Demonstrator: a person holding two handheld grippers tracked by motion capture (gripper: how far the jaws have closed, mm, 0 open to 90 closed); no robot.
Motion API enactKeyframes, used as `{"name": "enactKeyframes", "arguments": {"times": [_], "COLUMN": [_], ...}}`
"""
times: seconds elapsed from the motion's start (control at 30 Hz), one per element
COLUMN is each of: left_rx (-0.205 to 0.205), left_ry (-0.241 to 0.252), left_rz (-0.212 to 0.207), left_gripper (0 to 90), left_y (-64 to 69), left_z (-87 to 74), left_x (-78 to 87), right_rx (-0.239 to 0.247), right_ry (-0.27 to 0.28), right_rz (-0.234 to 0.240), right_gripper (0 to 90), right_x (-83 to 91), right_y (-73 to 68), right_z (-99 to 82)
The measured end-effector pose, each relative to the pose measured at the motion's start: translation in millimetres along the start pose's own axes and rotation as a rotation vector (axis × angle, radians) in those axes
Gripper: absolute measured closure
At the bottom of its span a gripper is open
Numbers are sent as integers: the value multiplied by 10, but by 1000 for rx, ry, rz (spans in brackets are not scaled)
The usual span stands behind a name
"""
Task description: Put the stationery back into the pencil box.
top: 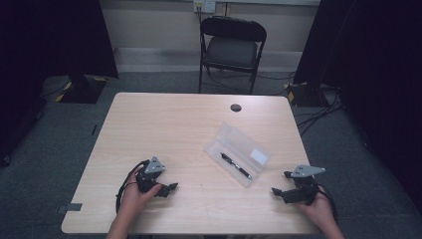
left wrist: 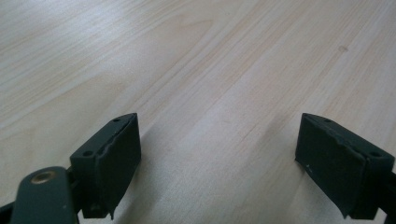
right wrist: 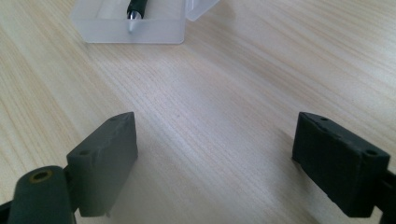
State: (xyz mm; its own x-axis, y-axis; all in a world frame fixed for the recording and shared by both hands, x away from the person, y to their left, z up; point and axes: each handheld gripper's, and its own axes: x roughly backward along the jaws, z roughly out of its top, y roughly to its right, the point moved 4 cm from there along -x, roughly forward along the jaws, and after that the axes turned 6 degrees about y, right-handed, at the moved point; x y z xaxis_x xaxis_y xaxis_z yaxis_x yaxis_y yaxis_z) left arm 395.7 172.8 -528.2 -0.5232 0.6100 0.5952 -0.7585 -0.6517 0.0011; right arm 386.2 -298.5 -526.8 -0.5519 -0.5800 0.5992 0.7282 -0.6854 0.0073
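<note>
Both grippers rested low on the table (top: 164, 119), jaws apart, gripping nothing. The pen (top: 236, 166) lay inside the clear case (top: 224, 137) between them (high view); the right gripper (right wrist: 215, 158) view caught its tip, while the left gripper (left wrist: 217, 161) view faced bare wood.

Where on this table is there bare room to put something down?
The far left of the table, from the far edge down to the left claw, is bare wood. So is the near strip between the two claws. The right middle is taken by the open plastic case holding a pen.

Pen (right wrist: 136, 9) (in clear case (right wrist: 130, 30)) cut off by top edge
</note>
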Motion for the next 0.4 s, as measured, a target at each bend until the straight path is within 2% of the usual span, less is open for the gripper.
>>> {"name": "enactKeyframes", "arguments": {"times": [0.4], "left_rx": [1], "left_ry": [1], "left_rz": [-2], "left_gripper": [140], "left_y": [-1], "left_z": [0], "left_x": [-1], "right_rx": [-14], "right_ry": [-5], "right_rz": [-12], "right_gripper": [138], "right_x": [-13], "right_y": [-5], "right_z": [15]}}
